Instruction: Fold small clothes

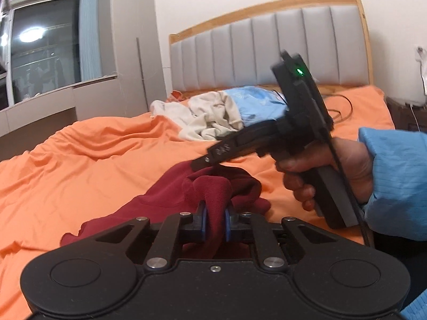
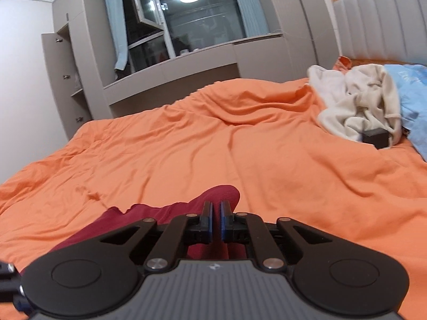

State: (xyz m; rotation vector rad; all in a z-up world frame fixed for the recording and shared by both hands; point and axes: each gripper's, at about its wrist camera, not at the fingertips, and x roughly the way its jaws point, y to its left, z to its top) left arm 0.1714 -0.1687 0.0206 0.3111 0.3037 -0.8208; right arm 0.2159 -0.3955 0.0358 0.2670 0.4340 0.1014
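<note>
The dark red garment [image 1: 170, 202] lies crumpled on the orange bed cover [image 1: 80, 165], bunched into a lump that the left tongs [image 1: 215, 222] pinch. The right tongs [image 2: 216, 222] are nearly closed on nothing, the red cloth beneath them. At two o'clock lie a cream garment [image 2: 357, 101] and a blue one [image 2: 413, 98], by the grey padded headboard [image 1: 267, 45].

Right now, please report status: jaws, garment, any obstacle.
Left gripper shut on dark red garment, bunched. Right gripper shut, holding nothing, above the garment. Clothes pile far off, not in the way.
</note>
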